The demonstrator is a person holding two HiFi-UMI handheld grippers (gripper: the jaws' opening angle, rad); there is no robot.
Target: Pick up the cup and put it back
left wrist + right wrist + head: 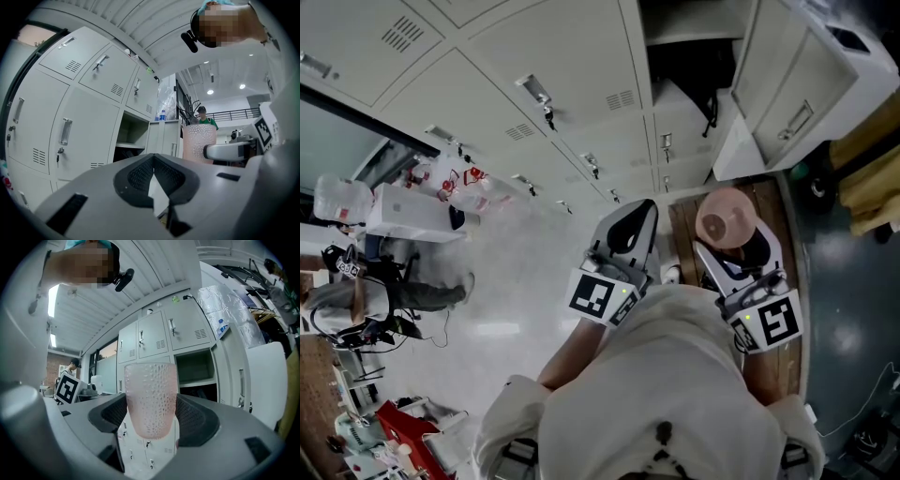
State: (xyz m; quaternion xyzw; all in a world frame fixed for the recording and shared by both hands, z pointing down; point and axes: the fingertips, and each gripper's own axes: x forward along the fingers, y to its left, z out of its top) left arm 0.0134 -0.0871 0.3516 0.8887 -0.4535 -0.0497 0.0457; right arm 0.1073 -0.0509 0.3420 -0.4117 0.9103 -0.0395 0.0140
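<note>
the right gripper is clamped on the cup, a pink, dimpled tumbler. in the right gripper view its 2 black ribbed pads press on the cup's opposite sides, low on its wall, and the cup stands upright between them with its rim well above the jaws. its base rests on nothing in that view, with only grey locker doors behind it. in the head view the cup's open mouth faces up, and it sits over a brown wooden top beside the lockers.

the left gripper is just beside the right one, to its left, and holds nothing. in the left gripper view its jaws are together, the pads meeting in 1 line at the tip. that view also shows the cup to the right, side on.

1 locker compartment stands open behind the cup. a water bottle stands on top of a low locker, and a person in a green top is far behind.
</note>
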